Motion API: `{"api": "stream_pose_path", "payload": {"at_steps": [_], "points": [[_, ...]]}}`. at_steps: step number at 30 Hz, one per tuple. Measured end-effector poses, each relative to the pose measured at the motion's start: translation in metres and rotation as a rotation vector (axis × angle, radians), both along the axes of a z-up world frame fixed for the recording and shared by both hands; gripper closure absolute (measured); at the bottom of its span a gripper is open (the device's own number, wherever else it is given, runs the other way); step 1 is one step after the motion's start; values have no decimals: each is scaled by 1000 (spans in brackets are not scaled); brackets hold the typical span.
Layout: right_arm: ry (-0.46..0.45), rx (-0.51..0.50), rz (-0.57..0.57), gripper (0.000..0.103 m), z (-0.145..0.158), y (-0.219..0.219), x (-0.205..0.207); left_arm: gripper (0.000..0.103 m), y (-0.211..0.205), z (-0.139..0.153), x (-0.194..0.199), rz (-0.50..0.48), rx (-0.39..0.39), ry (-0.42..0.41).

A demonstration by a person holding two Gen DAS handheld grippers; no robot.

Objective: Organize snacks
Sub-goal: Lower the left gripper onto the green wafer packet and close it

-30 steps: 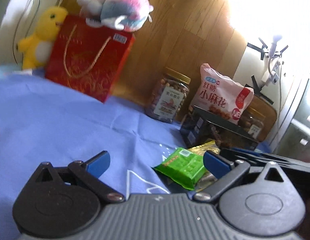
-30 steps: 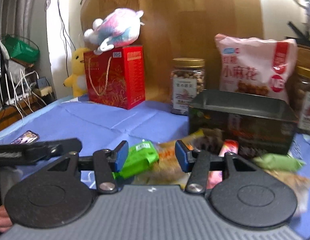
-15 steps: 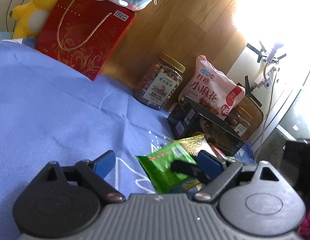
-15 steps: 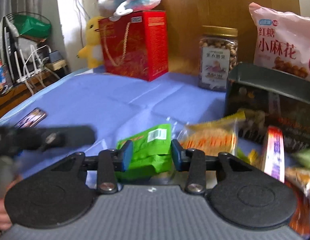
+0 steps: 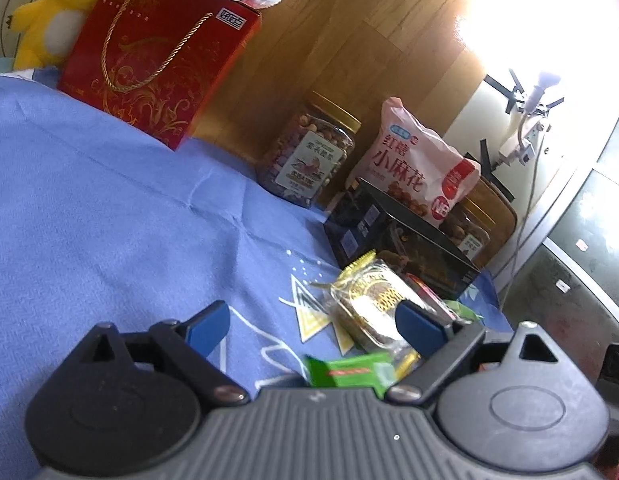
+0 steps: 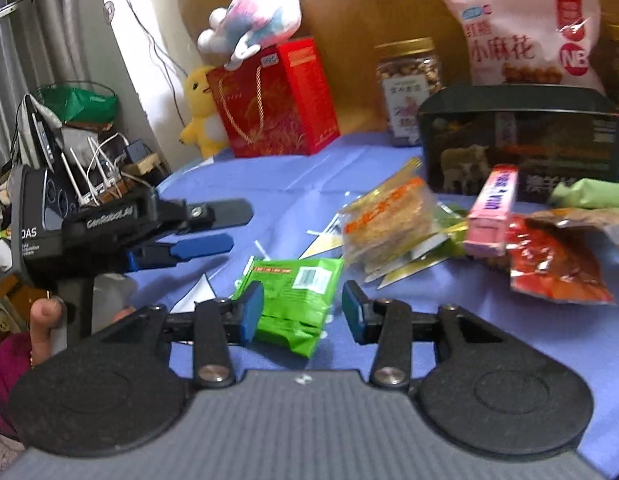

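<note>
Opening: right gripper (image 6: 302,312) jaws have just spread again around the green packet (image 6: 295,304); left pad touches it, right pad stands clear, so no grasp.
Packet: lies on the blue cloth (image 6: 293,176), nearer than the snack pile (image 6: 393,224).
Change: a second ago the packet lay ahead of the jaws; now it is between them, ready to pinch.
Left gripper (image 5: 313,320): released, wide, holding nothing.
Box (image 6: 521,140): dark, behind the pile, likely destination.
Room: wooden board, jar (image 6: 409,88), red bag (image 6: 273,100).

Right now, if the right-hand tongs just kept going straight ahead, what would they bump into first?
Most likely the green snack packet, already lying between the right tongs, whose jaws have just been opening. Beyond it lies the clear-wrapped golden snack; depth is uncertain.
</note>
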State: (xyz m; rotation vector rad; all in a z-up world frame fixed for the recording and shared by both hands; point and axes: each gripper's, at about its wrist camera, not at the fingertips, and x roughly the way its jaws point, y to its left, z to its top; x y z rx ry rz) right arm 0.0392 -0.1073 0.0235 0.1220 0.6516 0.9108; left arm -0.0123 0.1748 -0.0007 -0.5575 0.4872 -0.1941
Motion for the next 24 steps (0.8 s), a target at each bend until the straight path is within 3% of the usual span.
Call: {"api": "stream_pose_path", "payload": {"at_steps": [5, 9, 17, 21, 22, 24], "points": [[9, 8, 36, 42, -5, -5, -3, 9, -6, 6, -16, -31, 33, -1], [-36, -70, 61, 39, -11, 3, -12, 9, -12, 8, -26, -43, 62, 17], [-125, -199, 85, 38, -20, 21, -16, 10, -16, 1, -19, -94, 6, 85], [-173, -224, 123, 37, -22, 36, -19, 24, -22, -8, -11, -108, -12, 113], [-182, -225, 131, 39, -22, 39, -20, 32, -25, -8, -10, -112, 2, 115], [-207, -228, 150, 45, -22, 45, -25, 38, -30, -9, -10, -118, 18, 124]]}}
